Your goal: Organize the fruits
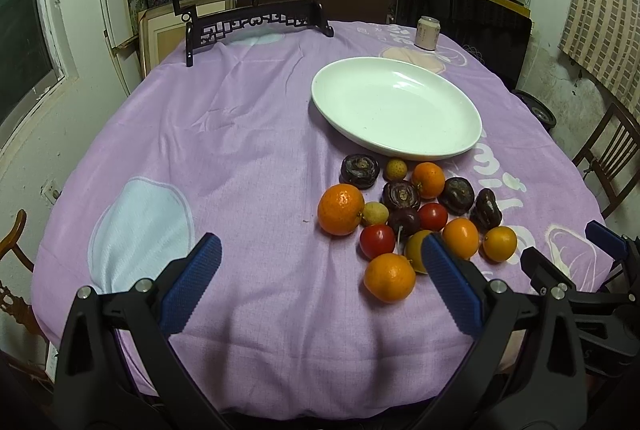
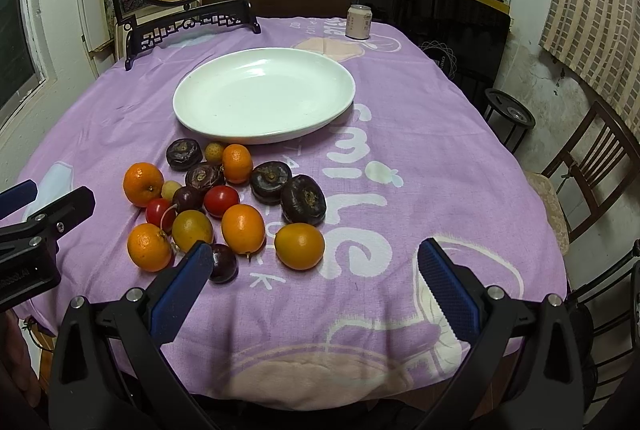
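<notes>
fruits: your pile lies loose on the purple-clothed surface, just before the bare white plate | left gripper: your fingers released, holding nothing, beside the pile | right gripper: fingers spread, nothing held, left finger near a dark plum

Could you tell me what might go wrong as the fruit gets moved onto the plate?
The fruits lie packed and touching, so closing on the big orange may well nudge the red tomato or its neighbours, and round fruit can roll across the purple cloth. The white plate is shallow, so fruit dropped in could roll out. Both the left gripper and the right gripper are open and close together, so they might collide.
</notes>
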The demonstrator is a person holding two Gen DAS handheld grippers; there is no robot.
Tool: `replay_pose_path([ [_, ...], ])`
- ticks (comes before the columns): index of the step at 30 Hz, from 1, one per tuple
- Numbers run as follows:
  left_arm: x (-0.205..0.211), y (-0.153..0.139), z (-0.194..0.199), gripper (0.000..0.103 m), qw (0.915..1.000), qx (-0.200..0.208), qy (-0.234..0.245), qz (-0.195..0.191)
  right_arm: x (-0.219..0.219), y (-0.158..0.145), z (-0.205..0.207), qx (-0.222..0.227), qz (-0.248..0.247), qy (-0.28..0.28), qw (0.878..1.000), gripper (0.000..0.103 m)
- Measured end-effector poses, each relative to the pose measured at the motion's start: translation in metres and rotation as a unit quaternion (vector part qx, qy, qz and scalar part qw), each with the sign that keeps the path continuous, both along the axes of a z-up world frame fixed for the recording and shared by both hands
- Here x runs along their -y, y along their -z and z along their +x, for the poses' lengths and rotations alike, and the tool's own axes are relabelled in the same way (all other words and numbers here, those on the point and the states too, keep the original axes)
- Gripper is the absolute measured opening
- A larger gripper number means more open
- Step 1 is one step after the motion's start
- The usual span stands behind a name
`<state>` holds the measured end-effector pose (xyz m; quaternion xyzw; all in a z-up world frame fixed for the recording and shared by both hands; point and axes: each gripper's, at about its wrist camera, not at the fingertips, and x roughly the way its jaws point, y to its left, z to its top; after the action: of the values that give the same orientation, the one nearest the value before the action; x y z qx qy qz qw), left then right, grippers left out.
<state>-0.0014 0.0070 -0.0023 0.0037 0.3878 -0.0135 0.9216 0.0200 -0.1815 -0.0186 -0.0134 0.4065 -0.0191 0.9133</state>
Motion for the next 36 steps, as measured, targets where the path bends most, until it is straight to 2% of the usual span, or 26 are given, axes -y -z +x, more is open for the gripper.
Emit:
replay_pose_path([
  [36,-0.0005,-0.0005,0.0014,0.101,1.0,-0.003,-0.001,-0.003,-0.0018,-0.0019,-0.0001,0.0,-0.001,-0.001,1.0,0.102],
])
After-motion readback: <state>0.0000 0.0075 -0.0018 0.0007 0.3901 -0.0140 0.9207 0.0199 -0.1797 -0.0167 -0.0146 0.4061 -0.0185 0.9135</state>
